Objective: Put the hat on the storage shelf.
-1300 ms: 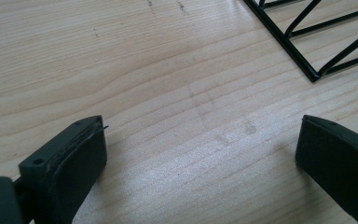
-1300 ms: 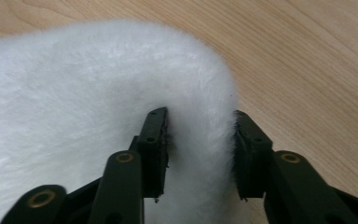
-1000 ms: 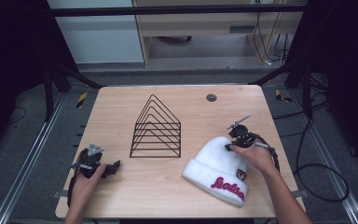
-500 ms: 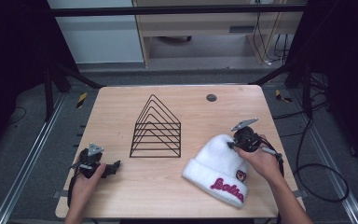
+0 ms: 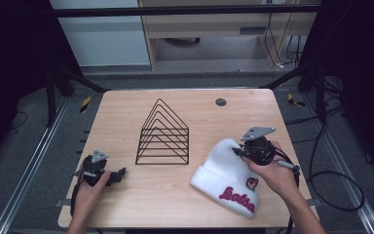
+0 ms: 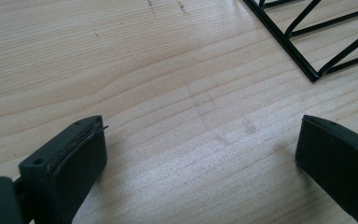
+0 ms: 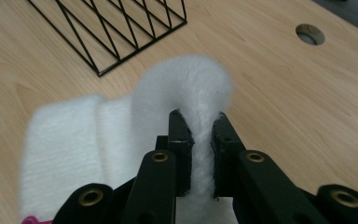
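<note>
Pinching a raised fold of the white beanie point(image 7: 186, 88) at the frame's lower centre, the right gripper point(image 7: 200, 154) held it tight. Lower left in the high view, the left gripper point(image 5: 108, 174) sat wide apart on the table point(image 5: 126, 112). Beyond, mid-frame, stood the black wire rack point(image 5: 163, 132).

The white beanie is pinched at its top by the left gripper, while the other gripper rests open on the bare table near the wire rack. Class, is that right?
Not quite: the right gripper pinches the white beanie at its top, as the right gripper view shows. The left gripper is the one resting open on the table near the wire rack.
</note>
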`<act>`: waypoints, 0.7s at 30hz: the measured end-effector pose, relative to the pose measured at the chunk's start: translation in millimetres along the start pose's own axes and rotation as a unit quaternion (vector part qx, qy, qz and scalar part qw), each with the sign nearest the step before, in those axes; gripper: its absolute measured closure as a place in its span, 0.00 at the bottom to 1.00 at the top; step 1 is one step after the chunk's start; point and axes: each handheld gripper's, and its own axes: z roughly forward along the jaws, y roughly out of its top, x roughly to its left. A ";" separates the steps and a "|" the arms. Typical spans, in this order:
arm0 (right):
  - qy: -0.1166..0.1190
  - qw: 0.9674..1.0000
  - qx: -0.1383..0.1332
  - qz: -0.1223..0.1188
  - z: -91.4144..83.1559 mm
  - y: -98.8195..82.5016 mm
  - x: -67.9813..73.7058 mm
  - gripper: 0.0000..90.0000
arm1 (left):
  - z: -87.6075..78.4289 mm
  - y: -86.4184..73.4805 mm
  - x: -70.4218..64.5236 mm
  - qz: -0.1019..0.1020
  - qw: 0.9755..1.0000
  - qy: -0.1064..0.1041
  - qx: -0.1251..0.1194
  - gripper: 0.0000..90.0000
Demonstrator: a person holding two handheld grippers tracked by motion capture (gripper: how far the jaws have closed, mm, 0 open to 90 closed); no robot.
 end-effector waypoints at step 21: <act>0.002 0.996 -0.079 -0.049 -50.5 26.3 32.3 0.91 | -6.7 0.9 0.9 0.004 1.000 0.013 -0.020 0.05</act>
